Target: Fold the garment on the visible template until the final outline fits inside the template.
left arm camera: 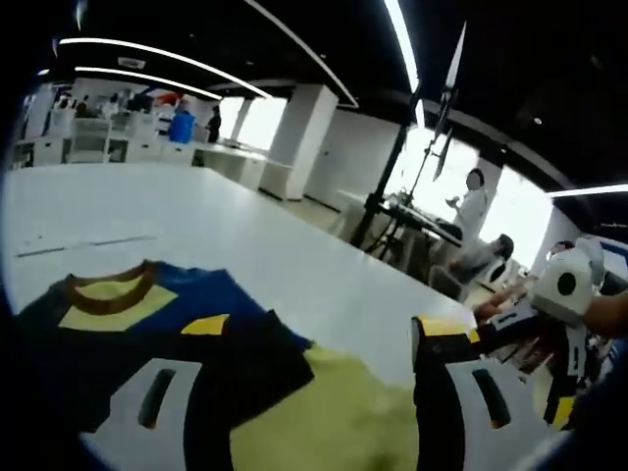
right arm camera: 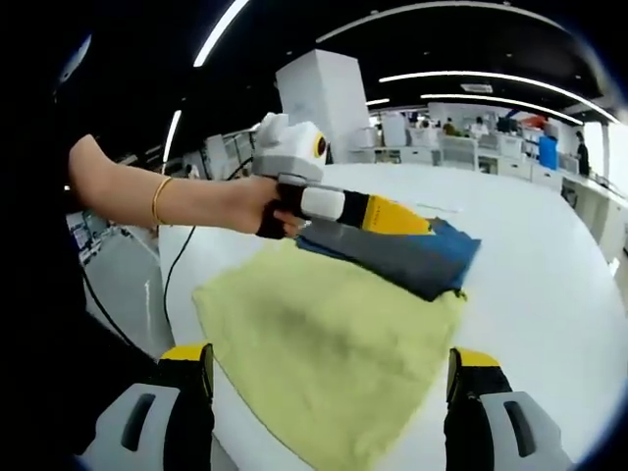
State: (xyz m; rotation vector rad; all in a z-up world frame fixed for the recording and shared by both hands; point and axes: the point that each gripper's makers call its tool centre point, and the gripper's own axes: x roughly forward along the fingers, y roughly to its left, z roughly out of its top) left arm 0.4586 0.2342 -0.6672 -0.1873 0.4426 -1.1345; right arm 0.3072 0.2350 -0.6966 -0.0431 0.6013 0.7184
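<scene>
You are working at a broad white surface [left arm camera: 196, 221] that runs far ahead of the left claw. Past its far edge stands a thick white pillar [left arm camera: 299, 137], with bright windows [left arm camera: 260, 120] beside it. Overhead the ceiling [left arm camera: 294, 49] is dark, crossed by long white strip lights [left arm camera: 157, 54]. Far ahead and left of that claw, white desks and chairs [left arm camera: 88, 137] fill the room. Ahead and right of it, a black stand [left arm camera: 388, 182] rises beside a cluttered desk [left arm camera: 417, 218], where a person in white [left arm camera: 473, 208] stands against another bright window [left arm camera: 520, 211]. In the right gripper view, a second white pillar [right arm camera: 324, 93] stands beyond the surface, with grey floor [right arm camera: 123, 280] to the left.
</scene>
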